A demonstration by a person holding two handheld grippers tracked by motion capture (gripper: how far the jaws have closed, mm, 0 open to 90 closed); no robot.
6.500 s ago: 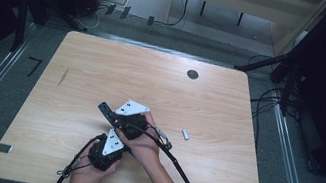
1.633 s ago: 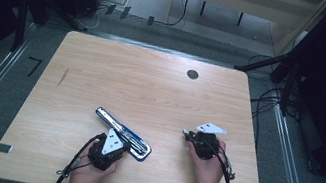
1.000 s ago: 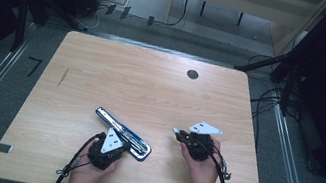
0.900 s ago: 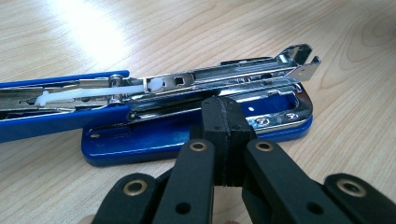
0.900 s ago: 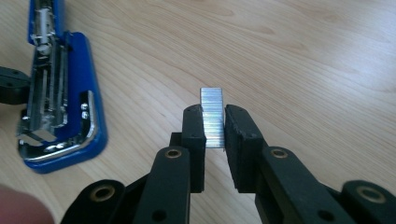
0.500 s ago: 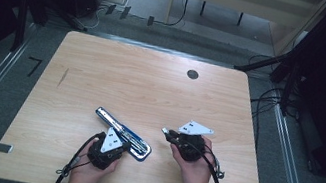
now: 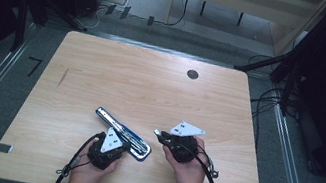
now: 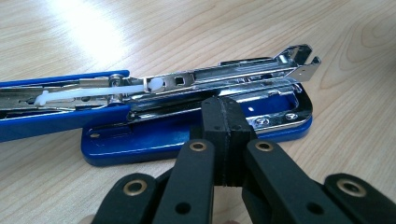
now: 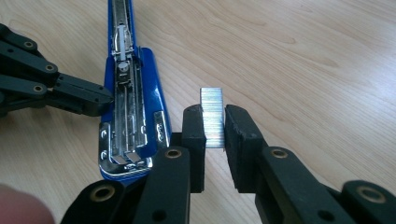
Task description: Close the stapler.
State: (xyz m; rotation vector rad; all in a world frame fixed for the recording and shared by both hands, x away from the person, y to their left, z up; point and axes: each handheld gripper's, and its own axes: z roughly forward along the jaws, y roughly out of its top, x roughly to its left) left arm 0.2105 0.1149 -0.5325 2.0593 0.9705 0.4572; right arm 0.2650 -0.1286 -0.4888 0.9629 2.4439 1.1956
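Note:
A blue stapler [image 7: 123, 133] lies flung open on the wooden table [image 7: 151, 89], its steel magazine [image 8: 196, 88] bared above the blue base [image 8: 154, 140]. My left gripper [image 7: 125, 142] is shut, its joined tips [image 8: 227, 116] resting against the base's near side; the same gripper [image 9: 100, 100] reaches the stapler [image 9: 133, 107] from the left in the right gripper view. My right gripper [image 7: 158, 134] is shut on a short strip of staples [image 9: 212, 112], held just right of the stapler's front end and a little above the table.
A black round grommet [image 7: 193, 74] sits near the table's far edge. A thin dark mark [image 7: 62, 77] shows on the left of the tabletop. Cables trail from both grippers over the near edge.
My right gripper has carried the staple strip leftward from the table's right side to beside the stapler. The left gripper and the stapler have stayed put.

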